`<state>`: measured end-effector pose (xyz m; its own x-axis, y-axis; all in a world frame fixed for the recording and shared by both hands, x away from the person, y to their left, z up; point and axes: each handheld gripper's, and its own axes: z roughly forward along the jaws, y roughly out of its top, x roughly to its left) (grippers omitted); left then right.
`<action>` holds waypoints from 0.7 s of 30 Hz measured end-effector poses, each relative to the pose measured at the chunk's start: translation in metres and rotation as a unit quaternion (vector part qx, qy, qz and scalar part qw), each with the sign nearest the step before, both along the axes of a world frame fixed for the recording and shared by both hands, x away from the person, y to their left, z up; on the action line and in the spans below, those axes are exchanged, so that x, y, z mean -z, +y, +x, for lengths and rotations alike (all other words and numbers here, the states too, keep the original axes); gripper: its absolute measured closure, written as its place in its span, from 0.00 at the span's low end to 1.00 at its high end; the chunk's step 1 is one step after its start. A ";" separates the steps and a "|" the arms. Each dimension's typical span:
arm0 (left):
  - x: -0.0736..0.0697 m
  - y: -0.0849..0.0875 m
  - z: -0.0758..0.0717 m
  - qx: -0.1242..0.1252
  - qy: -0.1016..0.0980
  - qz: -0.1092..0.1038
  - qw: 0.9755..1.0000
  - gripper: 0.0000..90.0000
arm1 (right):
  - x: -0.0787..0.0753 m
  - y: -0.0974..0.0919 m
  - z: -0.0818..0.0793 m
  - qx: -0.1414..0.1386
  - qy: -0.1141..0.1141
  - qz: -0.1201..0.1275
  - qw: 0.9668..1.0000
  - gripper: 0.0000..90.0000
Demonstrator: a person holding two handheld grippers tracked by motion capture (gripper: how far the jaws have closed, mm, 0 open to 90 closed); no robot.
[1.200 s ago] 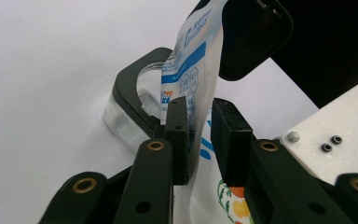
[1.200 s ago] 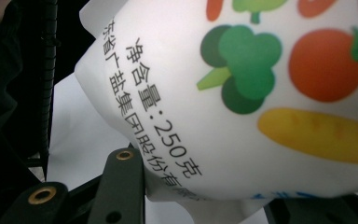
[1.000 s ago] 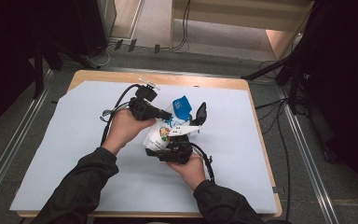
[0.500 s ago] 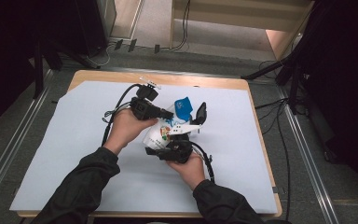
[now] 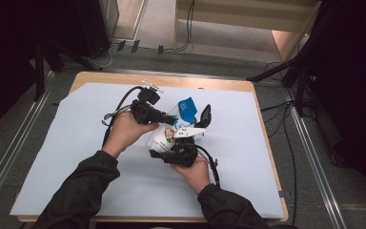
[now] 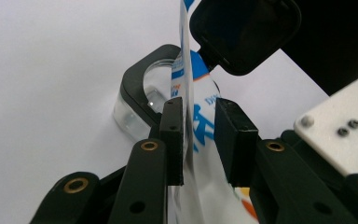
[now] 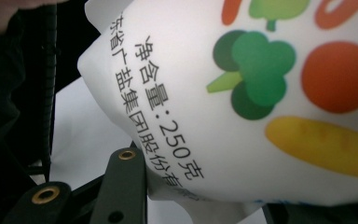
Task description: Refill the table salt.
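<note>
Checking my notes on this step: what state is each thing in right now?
Bag: gripped around its body, its thin top edge standing between the left jaws.
Left gripper: open; its jaws have just been opening, with the bag's edge between them.
Right gripper: shut on the bag.
Clear tub: black-rimmed, resting on the table cover beyond the bag; contents cannot be told.

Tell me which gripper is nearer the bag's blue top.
Left. The left gripper, jaws just opening, straddles the blue top; the right gripper clamps the bag lower down.
</note>
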<state>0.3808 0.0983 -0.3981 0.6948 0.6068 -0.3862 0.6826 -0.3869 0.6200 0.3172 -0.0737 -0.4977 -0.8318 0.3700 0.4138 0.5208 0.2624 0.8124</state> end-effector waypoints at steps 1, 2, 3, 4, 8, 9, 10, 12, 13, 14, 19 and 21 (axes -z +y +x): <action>0.000 0.000 0.000 0.000 -0.001 -0.001 1.000 0.83 | 0.000 -0.001 0.001 0.001 0.001 0.001 1.000 0.71; 0.000 0.000 0.000 -0.001 0.000 -0.001 1.000 0.84 | -0.001 -0.002 0.001 0.001 0.001 0.000 1.000 0.71; 0.000 0.000 0.000 0.001 0.003 0.001 1.000 0.85 | -0.001 -0.002 0.001 0.001 -0.001 -0.002 1.000 0.71; 0.000 0.000 0.000 0.001 0.002 0.003 1.000 0.86 | 0.000 -0.001 0.001 -0.001 -0.002 -0.003 1.000 0.71; -0.001 0.001 -0.001 -0.004 0.003 0.008 1.000 0.93 | -0.001 0.000 0.000 -0.007 0.000 -0.001 1.000 0.71; -0.001 0.001 -0.001 -0.004 0.002 0.009 1.000 0.94 | -0.001 0.001 0.000 -0.007 -0.001 0.000 1.000 0.71; -0.001 0.001 -0.001 -0.006 0.001 0.010 1.000 0.95 | -0.001 0.001 0.001 -0.008 0.000 0.000 1.000 0.71; -0.001 0.001 -0.001 -0.006 0.001 0.011 1.000 0.98 | -0.001 0.002 0.001 -0.010 0.002 -0.001 1.000 0.71; -0.001 0.001 -0.001 -0.005 -0.001 0.012 1.000 0.99 | -0.001 0.003 0.001 -0.011 0.004 -0.001 1.000 0.71; -0.001 0.001 -0.002 -0.008 -0.002 0.012 1.000 0.99 | -0.001 0.003 0.002 -0.011 0.005 -0.001 1.000 0.71; -0.001 0.001 -0.002 -0.013 -0.002 0.010 1.000 1.00 | -0.002 0.005 0.002 -0.003 0.006 -0.003 1.000 0.69; -0.001 0.001 -0.002 -0.014 -0.001 0.010 1.000 1.00 | -0.002 0.006 0.002 -0.001 0.008 -0.007 1.000 0.68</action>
